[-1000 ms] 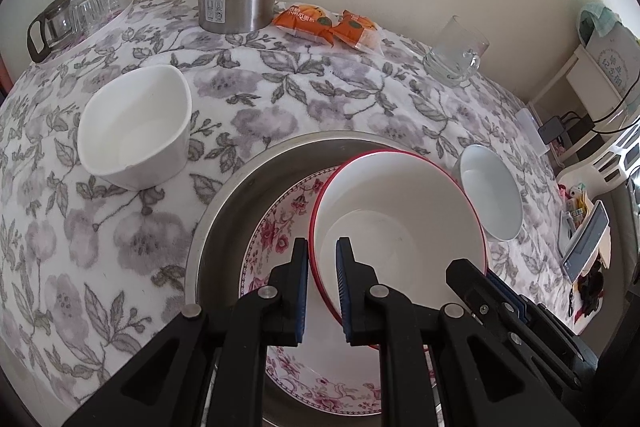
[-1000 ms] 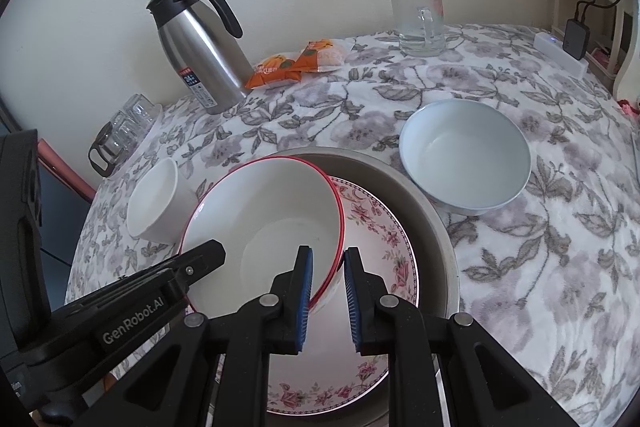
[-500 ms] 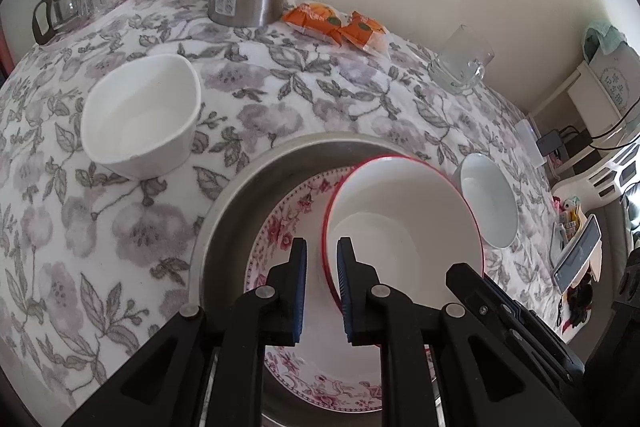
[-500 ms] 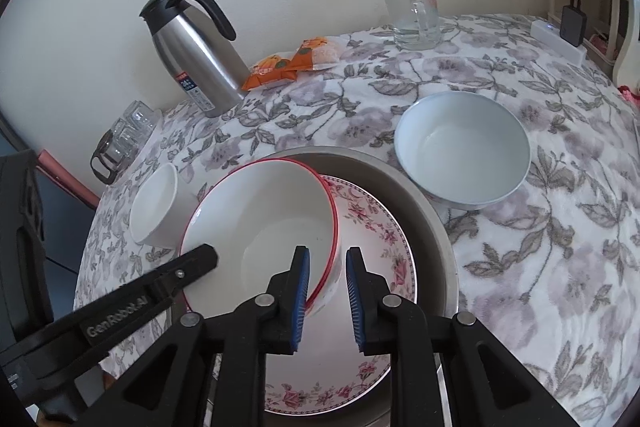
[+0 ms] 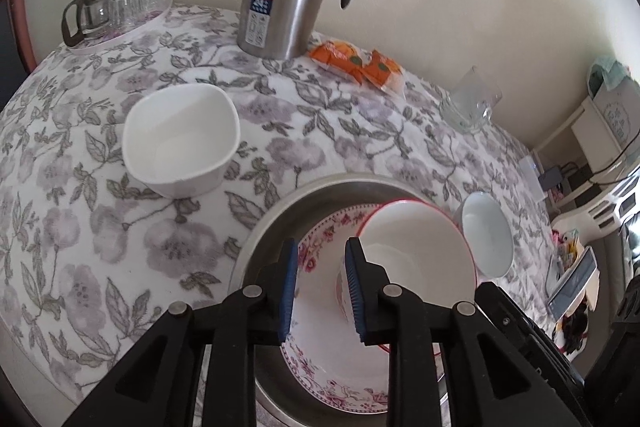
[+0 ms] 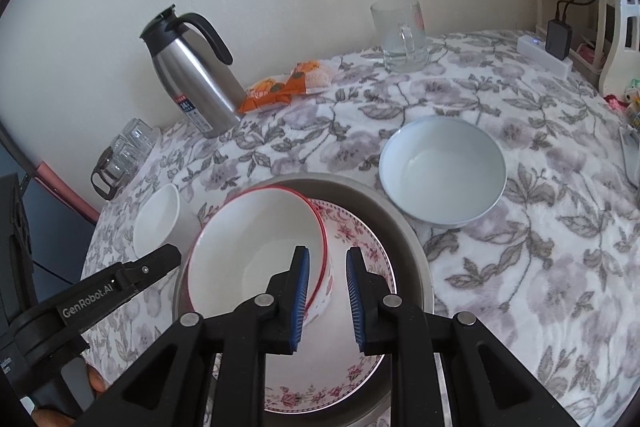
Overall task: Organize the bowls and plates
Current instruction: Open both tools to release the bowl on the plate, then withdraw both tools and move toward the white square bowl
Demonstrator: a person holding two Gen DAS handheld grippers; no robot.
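- The red-rimmed bowl sits in the floral plate, itself in a metal basin on the counter.
- Likely rigid glazed ceramic: smooth, fairly heavy and breakable, best pinched across the rim wall.
- The right gripper points steeply down, its jaws straddling the bowl's near rim; whether they pinch it I cannot tell.
- The left gripper, also angled down, has its jaws opening, with nothing between them but the plate below; the bowl lies beside its right jaw.

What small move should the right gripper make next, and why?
Probably open the right gripper: the red-rimmed white bowl seems to rest on the floral plate in the metal basin, and the left gripper has its jaws opening around the rim.
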